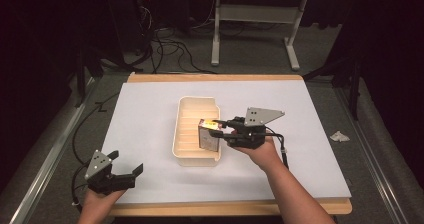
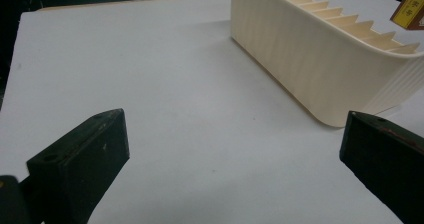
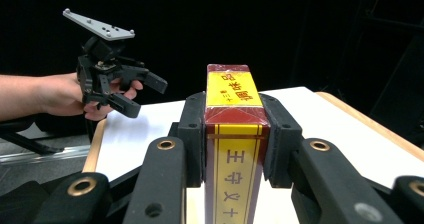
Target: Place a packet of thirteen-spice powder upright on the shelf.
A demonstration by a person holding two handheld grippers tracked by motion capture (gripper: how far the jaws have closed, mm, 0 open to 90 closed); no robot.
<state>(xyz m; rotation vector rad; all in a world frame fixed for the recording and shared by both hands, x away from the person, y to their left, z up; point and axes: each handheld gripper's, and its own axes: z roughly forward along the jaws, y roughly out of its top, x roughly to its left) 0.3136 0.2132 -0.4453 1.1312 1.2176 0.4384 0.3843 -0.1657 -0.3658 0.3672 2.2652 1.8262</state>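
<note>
Fingers, right: our right gripper (image 1: pixel 223 130) clamps a red-and-yellow box (image 3: pixel 234 134) between its fingers (image 3: pixel 194 134), pads pressed flat on both long sides.
Fingers, left: our left gripper (image 1: pixel 125 169) has its fingers (image 2: pixel 80 159) spread wide, nothing between them.
Box position: we hold it upright at the cream tray (image 1: pixel 186 149), near the tray's 3 o'clock wall, over the ribbed slots (image 2: pixel 350 21); we cannot tell whether its base touches them.
Left gripper position: at about 7 o'clock on the worktop (image 1: pixel 150 104), well apart from the tray.
Risk one: we judge the box could catch on a rib or the tray wall if lowered askew, and tip.
Risk two: the light tray may slide on the white sheet, since we have nothing bracing it.
Around us: a crumpled scrap (image 1: pixel 339 136) on the floor at 3 o'clock, cables (image 1: pixel 170 46) and a table frame (image 1: pixel 255 29) at 12.
In the way: only the tray's wall.
</note>
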